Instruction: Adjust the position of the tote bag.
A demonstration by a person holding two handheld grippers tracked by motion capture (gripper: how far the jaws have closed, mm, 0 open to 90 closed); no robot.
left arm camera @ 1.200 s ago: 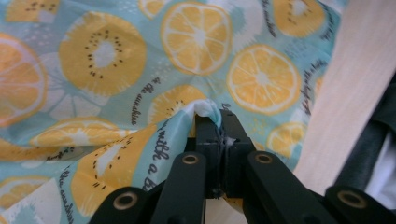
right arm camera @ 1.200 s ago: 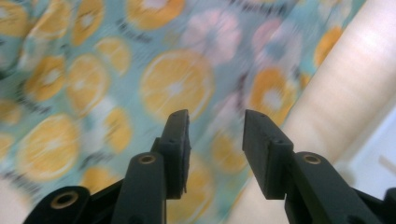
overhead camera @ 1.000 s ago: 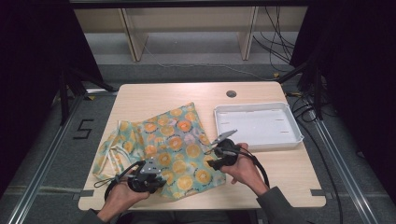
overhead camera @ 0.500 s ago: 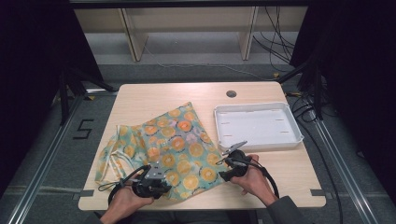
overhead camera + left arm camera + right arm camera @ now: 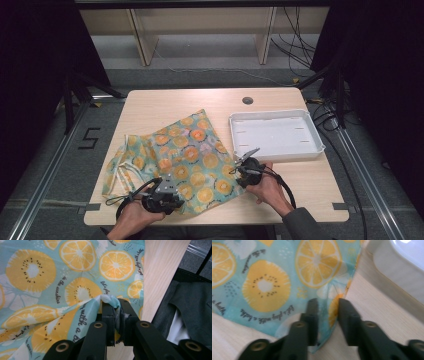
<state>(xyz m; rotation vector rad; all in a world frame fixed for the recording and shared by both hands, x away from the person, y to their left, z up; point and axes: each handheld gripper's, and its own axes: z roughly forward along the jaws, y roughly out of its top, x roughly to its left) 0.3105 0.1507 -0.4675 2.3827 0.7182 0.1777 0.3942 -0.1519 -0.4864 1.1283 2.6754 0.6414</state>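
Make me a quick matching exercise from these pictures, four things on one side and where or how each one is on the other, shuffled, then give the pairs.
Things:
1. left hand-held gripper
2. right hand-held gripper
3. white tray
4. fruit-print cloth

States:
A. spread on the table's left half
B. empty, at the table's right
C. pinching a fold at the cloth's near edge
D. jaws just closing over the cloth's right corner, not yet pressing

Pairs: 1-C, 2-D, 3-B, 4-A

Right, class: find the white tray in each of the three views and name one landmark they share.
High view: tray right of centre on the table, beside the cloth.
Left gripper view: not in it.
Right gripper view: tray at the top right.
Shared landmark: the fruit-print cloth.
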